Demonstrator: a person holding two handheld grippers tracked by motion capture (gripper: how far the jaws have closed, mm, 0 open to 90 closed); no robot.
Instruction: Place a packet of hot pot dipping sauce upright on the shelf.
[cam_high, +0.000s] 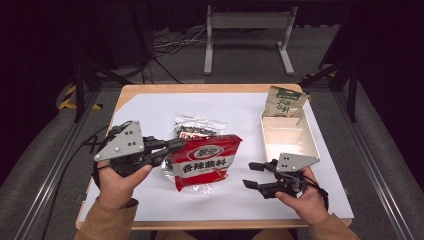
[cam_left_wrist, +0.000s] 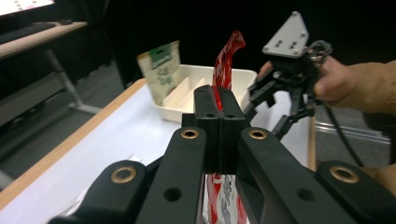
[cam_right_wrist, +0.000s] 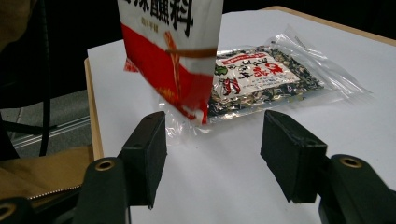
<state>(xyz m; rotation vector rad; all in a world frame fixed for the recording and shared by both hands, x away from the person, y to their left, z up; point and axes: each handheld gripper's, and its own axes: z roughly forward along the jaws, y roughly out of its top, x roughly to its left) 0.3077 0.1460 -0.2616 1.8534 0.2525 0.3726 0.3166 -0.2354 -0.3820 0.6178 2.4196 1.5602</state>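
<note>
Clamping the red-and-white printed plastic sauce packet (cam_high: 207, 161) by its edge, the left gripper (cam_high: 176, 146) lifts it off the white surface (cam_high: 150, 115); the right gripper's (cam_high: 254, 175) fingers (cam_right_wrist: 145, 144) stand apart, empty.

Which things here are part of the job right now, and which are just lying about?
In the job:
- red packet, clamped in the left gripper
- right gripper, open, near the packet
- white tray, the likely place for it

Lying about:
- clear packet on the table
- green packet leaning at the tray's far end
</note>
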